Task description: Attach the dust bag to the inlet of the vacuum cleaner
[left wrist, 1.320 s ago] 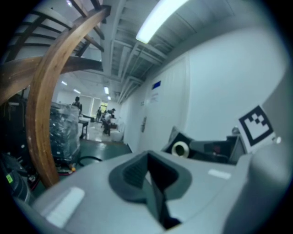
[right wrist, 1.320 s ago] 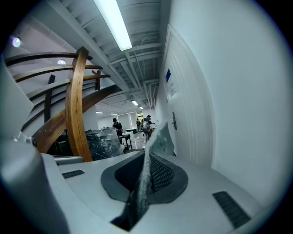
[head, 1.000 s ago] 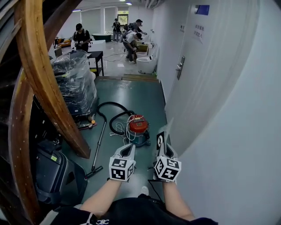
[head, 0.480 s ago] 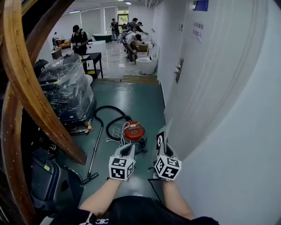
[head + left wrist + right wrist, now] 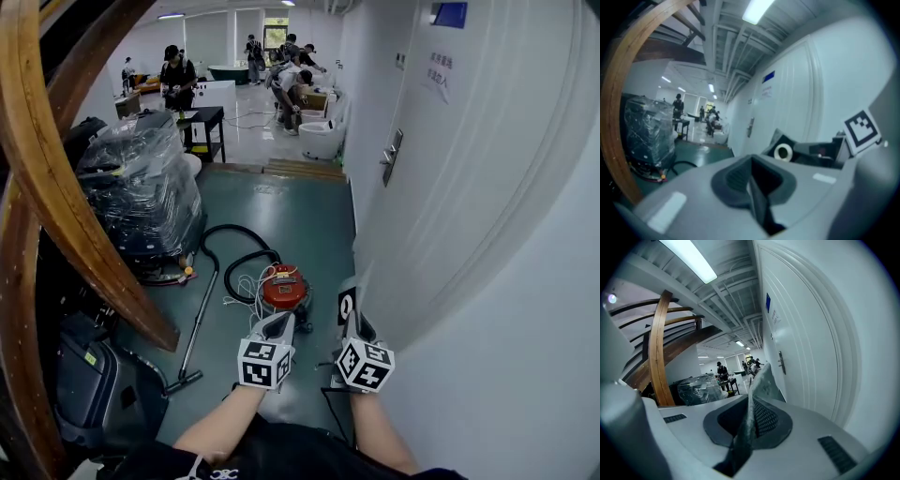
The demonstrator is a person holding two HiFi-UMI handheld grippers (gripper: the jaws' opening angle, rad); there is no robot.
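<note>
The red vacuum cleaner (image 5: pixel 283 286) stands on the green floor just ahead of both grippers, its black hose (image 5: pixel 234 246) looped behind it and its wand (image 5: pixel 200 323) lying to the left. My right gripper (image 5: pixel 351 322) is shut on the grey dust bag (image 5: pixel 758 386). The bag's black collar with a white ring (image 5: pixel 346 306) rises above the jaws and also shows in the left gripper view (image 5: pixel 783 152). My left gripper (image 5: pixel 278 327) is beside it, shut with nothing between its pads (image 5: pixel 751 174). Both grippers are short of the vacuum.
A white wall with a door and its handle (image 5: pixel 391 155) runs close along the right. A curved wooden stair beam (image 5: pixel 56 202), a plastic-wrapped machine (image 5: pixel 141 187) and a dark case (image 5: pixel 94 380) crowd the left. People work at the far end (image 5: pixel 281 75).
Both grippers have moved forward along the corridor together, and the vacuum cleaner now sits closer in front of them. The grip on the dust bag is unchanged.
</note>
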